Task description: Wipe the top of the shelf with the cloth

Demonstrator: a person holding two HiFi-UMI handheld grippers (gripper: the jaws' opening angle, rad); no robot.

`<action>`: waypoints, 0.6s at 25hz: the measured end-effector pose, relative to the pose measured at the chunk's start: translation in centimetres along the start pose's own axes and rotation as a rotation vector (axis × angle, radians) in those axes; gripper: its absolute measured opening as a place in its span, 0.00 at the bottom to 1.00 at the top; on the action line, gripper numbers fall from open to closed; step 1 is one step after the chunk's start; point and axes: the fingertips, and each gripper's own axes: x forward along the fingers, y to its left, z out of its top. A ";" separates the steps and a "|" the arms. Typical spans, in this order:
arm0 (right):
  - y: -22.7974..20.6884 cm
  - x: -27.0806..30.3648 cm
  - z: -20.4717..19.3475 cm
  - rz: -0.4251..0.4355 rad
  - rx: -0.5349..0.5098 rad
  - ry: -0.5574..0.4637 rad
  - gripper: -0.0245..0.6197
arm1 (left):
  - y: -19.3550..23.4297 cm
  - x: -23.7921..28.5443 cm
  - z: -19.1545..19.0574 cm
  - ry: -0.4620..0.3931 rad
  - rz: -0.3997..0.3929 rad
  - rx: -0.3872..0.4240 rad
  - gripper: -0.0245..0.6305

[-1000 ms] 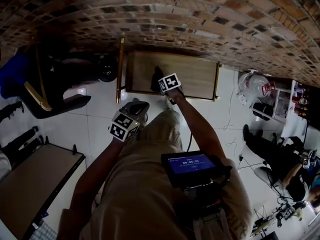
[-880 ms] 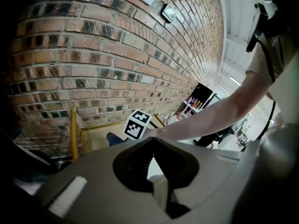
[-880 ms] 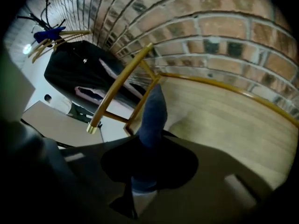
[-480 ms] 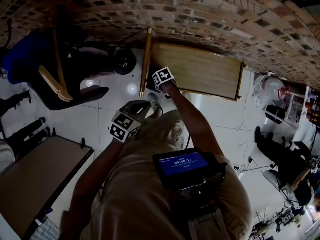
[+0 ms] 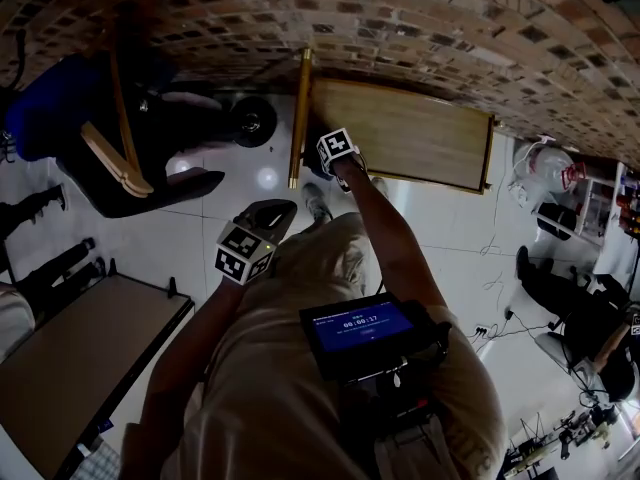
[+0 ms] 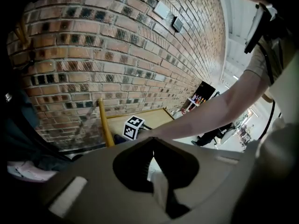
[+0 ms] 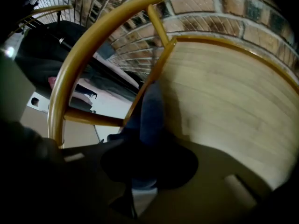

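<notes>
Blue cloth (image 7: 152,110) clamped in right tool (image 7: 147,146), touching wooden shelf top (image 7: 224,101)

The room read as a workroom or test lab, not a home. A bare brick wall (image 5: 400,13) rose behind the wooden shelf (image 5: 420,133). White floor tiles (image 5: 205,243) lay before it, loose cables (image 5: 492,250) and a bottle rack (image 5: 603,203) to its right, and a plain worktable (image 5: 70,368) well to its left.

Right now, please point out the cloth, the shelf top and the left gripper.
cloth (image 7: 148,111): right gripper view, blue middle.
shelf top (image 5: 410,133): head view, bare wood.
left gripper (image 6: 153,143): left gripper view, jaw tips.
</notes>
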 end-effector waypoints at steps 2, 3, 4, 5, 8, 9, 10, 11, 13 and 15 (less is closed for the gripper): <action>-1.1 -0.6 -0.8 -0.018 -0.002 0.001 0.17 | -0.4 0.4 0.3 -0.001 -0.007 -0.002 0.04; -1.8 -0.9 -1.2 -0.025 0.001 0.001 0.17 | -0.6 0.6 0.4 -0.001 -0.010 -0.001 0.04; -2.5 -1.2 -1.6 -0.032 0.006 0.000 0.17 | -0.9 0.9 0.6 0.000 -0.013 0.001 0.04; -3.4 -1.6 -2.0 -0.038 0.014 -0.001 0.17 | -1.2 1.3 0.9 0.002 -0.017 0.002 0.04; -6.1 -3.1 -3.7 -0.061 0.048 -0.001 0.17 | -2.4 2.4 1.7 0.012 -0.031 0.009 0.04; -7.1 -3.6 -4.4 -0.069 0.059 0.000 0.17 | -3.0 2.8 1.9 0.015 -0.036 0.012 0.04; -8.2 -4.1 -5.1 -0.075 0.071 0.000 0.17 | -3.5 3.3 2.2 0.019 -0.042 0.016 0.04; -9.2 -4.6 -5.8 -0.080 0.083 -0.001 0.17 | -4.0 3.7 2.5 0.022 -0.047 0.020 0.04; -11.1 -5.6 -7.0 -0.089 0.107 -0.003 0.17 | -4.9 4.7 3.1 0.029 -0.057 0.028 0.04; -13.0 -6.7 -7.9 -0.097 0.124 -0.010 0.17 | -5.6 5.8 3.9 0.035 -0.063 0.034 0.04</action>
